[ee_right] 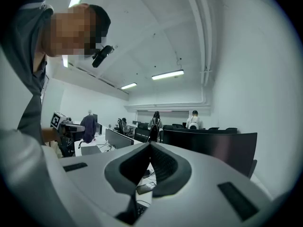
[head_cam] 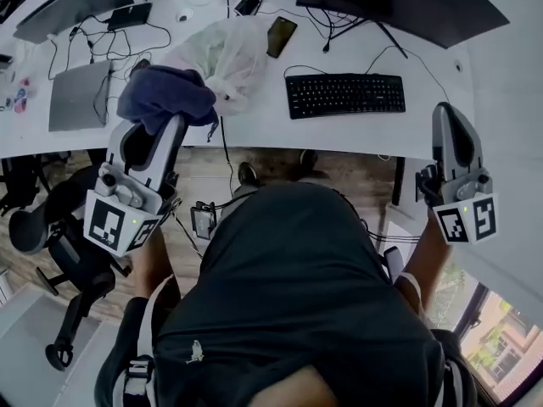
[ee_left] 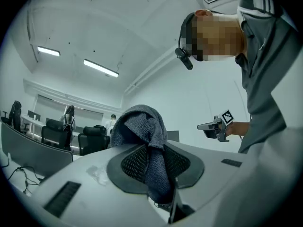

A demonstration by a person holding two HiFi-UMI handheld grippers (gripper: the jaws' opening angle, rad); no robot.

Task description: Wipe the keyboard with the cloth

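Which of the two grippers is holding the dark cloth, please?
The left gripper: its jaws are clamped on the dark cloth, which bunches over their tips. The right gripper has jaws that meet at the tips with nothing between them.

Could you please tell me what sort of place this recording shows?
Most likely an open-plan office: a long white desk carries a keyboard, a monitor and a laptop, and office chairs stand in rows at other desks behind.

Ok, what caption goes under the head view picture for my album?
Left hand-held gripper holds a dark cloth over the desk edge, keyboard lying nearby.
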